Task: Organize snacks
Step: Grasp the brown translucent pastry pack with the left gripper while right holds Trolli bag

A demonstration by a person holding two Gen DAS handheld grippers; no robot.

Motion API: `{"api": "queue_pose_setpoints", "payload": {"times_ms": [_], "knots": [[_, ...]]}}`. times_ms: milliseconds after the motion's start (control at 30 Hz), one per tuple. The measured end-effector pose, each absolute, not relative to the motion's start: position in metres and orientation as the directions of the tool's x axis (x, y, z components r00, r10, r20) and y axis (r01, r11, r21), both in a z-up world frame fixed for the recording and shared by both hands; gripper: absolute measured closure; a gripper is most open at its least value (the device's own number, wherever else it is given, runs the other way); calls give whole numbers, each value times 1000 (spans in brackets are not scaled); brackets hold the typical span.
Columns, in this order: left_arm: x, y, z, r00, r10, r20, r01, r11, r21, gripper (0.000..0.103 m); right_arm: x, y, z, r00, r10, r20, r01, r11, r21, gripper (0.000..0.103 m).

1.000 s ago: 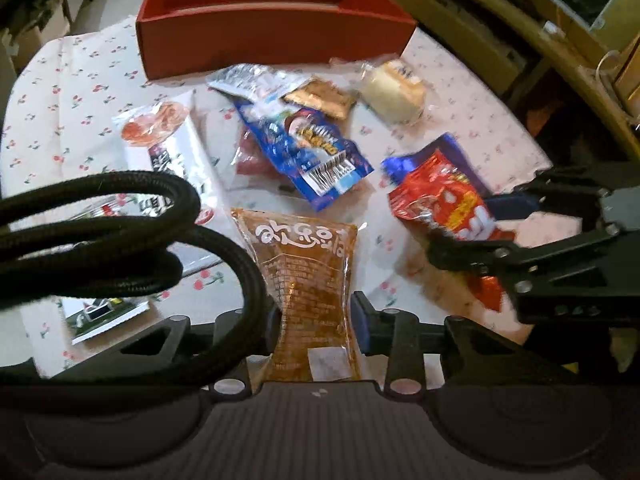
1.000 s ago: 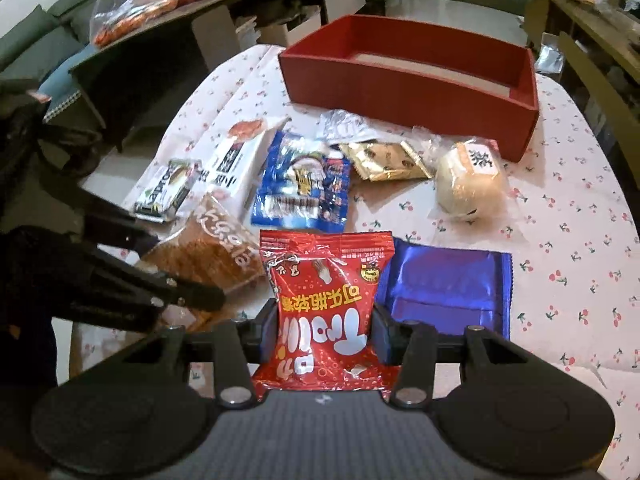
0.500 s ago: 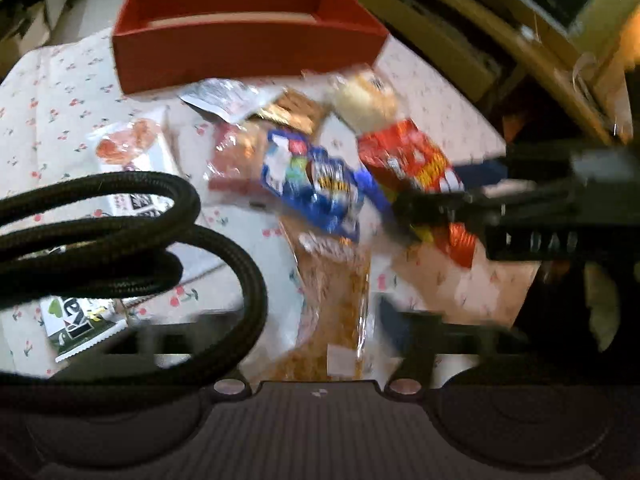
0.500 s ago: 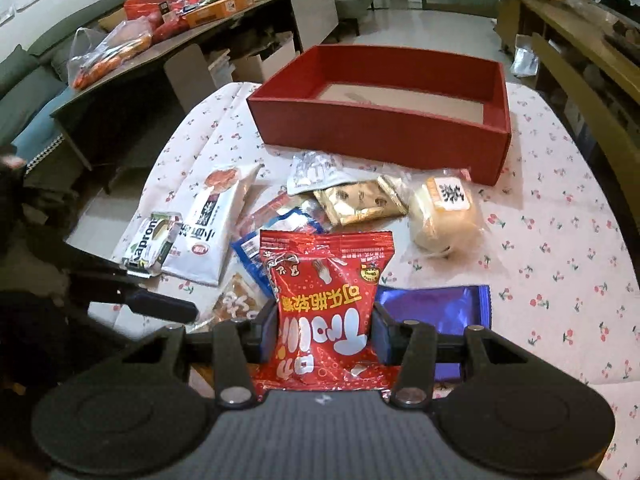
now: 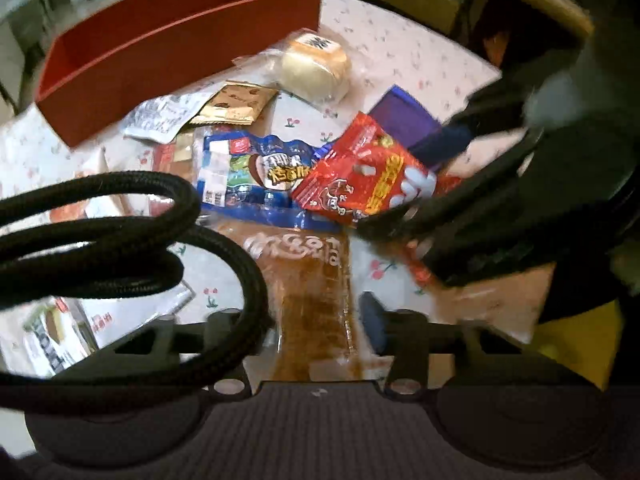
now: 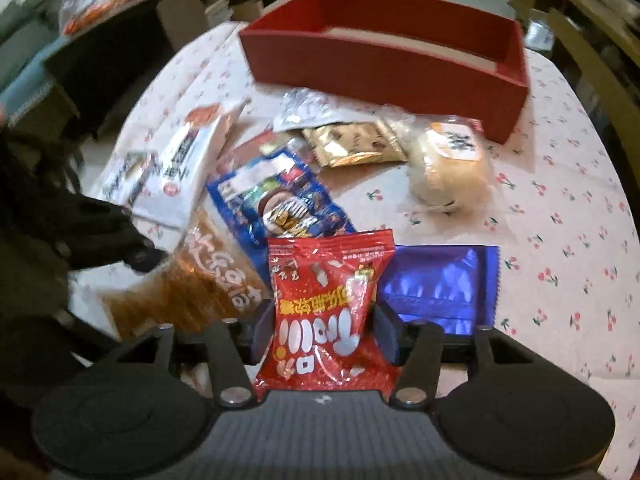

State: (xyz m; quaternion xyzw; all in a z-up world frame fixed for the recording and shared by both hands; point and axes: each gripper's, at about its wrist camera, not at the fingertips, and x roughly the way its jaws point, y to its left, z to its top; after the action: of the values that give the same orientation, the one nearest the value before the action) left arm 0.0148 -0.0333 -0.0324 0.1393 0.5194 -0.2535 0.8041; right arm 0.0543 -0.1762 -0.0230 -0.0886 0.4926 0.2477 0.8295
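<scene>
Cherry-print tablecloth [image 6: 560,216] on a round table, cluttered room behind. The red box [image 6: 384,60] at the far edge looks empty, with the snacks loose on the cloth in front of it.

My right gripper [image 6: 326,330] has the red candy bag [image 6: 326,312] between its jaws. They have just been opening, and I see a sliver of gap beside each pad, so I read it as released. My left gripper [image 5: 324,320] straddles the brown snack pack [image 5: 312,288]; its jaws have just been closing. The right pad stands just clear and the left is hidden behind the black cable [image 5: 132,240], so no firm grip yet.

Doing it well, I think: clamp each pack mid-body before lifting, and carry one at a time to avoid collisions.

The right view shows the box interior and the whole blue foil pack [image 6: 440,284]. The left view alone shows how closely my grippers crowd.
</scene>
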Motion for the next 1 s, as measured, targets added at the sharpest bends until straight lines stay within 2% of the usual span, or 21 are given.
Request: {"api": "queue_pose_setpoints", "payload": {"times_ms": [133,267,333,433,500,567,600,633,667,700,733,800,833,967,1000], "knots": [[13,-31,-31,334,-283,-899,560,827,-52,59,51,-164,-24,431,269,-861,-518,856,8,45],[11,-20,-22,332,-327,-885,547,831,-102,63,43,-169,-21,414,292,-862,-508,860,48,50],[13,-17,-19,339,-340,-877,537,835,-117,73,41,-176,-18,412,307,-858,-489,869,77,50],[17,-11,-14,329,-377,-866,520,838,-167,77,40,-184,-12,418,328,-847,-456,882,117,51],[15,-18,-18,323,-355,-877,549,825,-132,76,39,-187,-9,423,333,-843,-441,888,129,51],[13,-27,-27,297,-344,-891,574,809,-122,61,40,-189,-8,431,326,-841,-427,895,128,51],[16,-31,-33,281,-338,-898,580,806,-122,57,41,-189,-8,431,325,-842,-421,898,131,51],[17,-35,-37,275,-336,-901,586,801,-120,44,42,-191,-9,430,326,-842,-411,901,139,51],[17,-40,-37,282,-356,-891,604,787,-124,18,43,-193,-9,430,327,-842,-403,904,145,51],[19,-49,-39,299,-339,-892,619,781,-89,6,44,-194,-9,432,324,-842,-399,906,144,51],[18,-57,-42,327,-306,-894,633,774,-34,4,44,-195,-9,436,319,-841,-396,908,139,51],[13,-68,-53,371,-251,-894,678,731,77,7,44,-196,-9,443,319,-838,-393,909,138,51],[13,-68,-52,367,-258,-894,681,729,69,11,43,-197,-8,448,321,-835,-392,909,139,51],[20,-52,-37,337,-297,-894,651,759,-7,57,41,-203,-2,473,329,-817,-379,913,148,51],[22,-46,-34,324,-311,-893,629,776,-42,58,41,-204,0,483,334,-810,-377,914,151,51]]}}
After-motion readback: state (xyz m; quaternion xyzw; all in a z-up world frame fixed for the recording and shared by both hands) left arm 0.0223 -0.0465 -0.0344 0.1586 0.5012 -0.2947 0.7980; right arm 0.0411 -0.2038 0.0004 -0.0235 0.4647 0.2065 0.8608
